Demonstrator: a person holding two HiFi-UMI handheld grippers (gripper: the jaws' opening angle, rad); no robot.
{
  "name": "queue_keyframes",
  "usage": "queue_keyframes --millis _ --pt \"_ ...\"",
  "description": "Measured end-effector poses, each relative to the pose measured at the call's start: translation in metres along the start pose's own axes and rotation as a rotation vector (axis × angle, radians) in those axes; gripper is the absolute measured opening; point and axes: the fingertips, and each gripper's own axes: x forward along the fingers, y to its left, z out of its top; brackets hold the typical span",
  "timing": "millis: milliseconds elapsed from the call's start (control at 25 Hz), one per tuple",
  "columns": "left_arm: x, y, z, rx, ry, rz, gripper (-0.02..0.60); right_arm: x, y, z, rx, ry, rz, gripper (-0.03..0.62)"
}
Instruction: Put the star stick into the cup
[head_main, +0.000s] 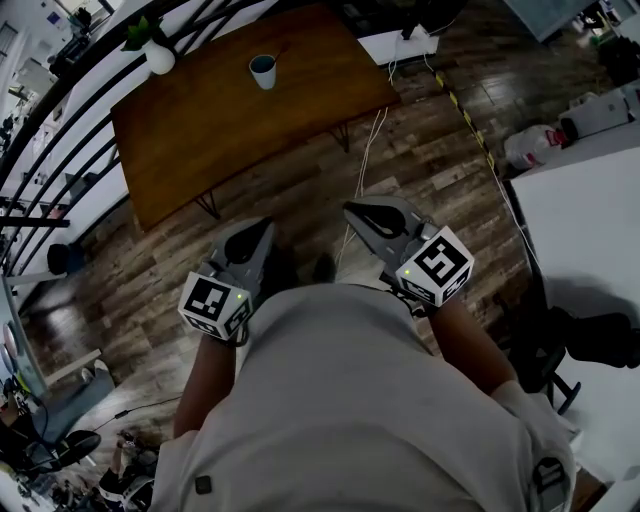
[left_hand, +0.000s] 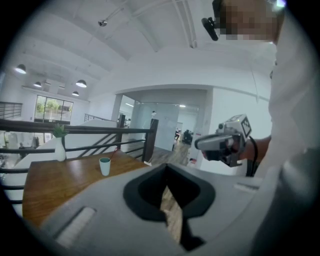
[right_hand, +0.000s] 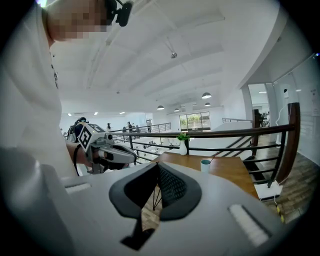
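We hold the left gripper (head_main: 262, 230) and right gripper (head_main: 352, 210) low over wooden floor (head_main: 420, 160), each with its jaws pressed together on nothing. The cup (head_main: 263, 70) stands well ahead of both, near the far edge of a brown table (head_main: 200, 140), with a thin stick (right_hand: 213, 157) leaning out of it. A railing (right_hand: 240, 131) runs behind the table; open floor lies between us and the table

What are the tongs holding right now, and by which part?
Nothing. The left tongs and right tongs are both shut and empty, away from the cup on the table.
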Motion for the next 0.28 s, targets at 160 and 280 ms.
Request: queue_keyframes --millis 160,280 --pt "0.0018 -0.0072 0.0008 0.001 0.002 -0.004 0.003 -0.0071 -0.0003 -0.0001 0.004 -0.001 -0.006 0.008" --pt "0.0024 -0.0117 0.0025 0.001 0.004 -0.004 0.003 -0.0116 0.0 0.0012 -0.004 -0.003 -0.004 0.008"
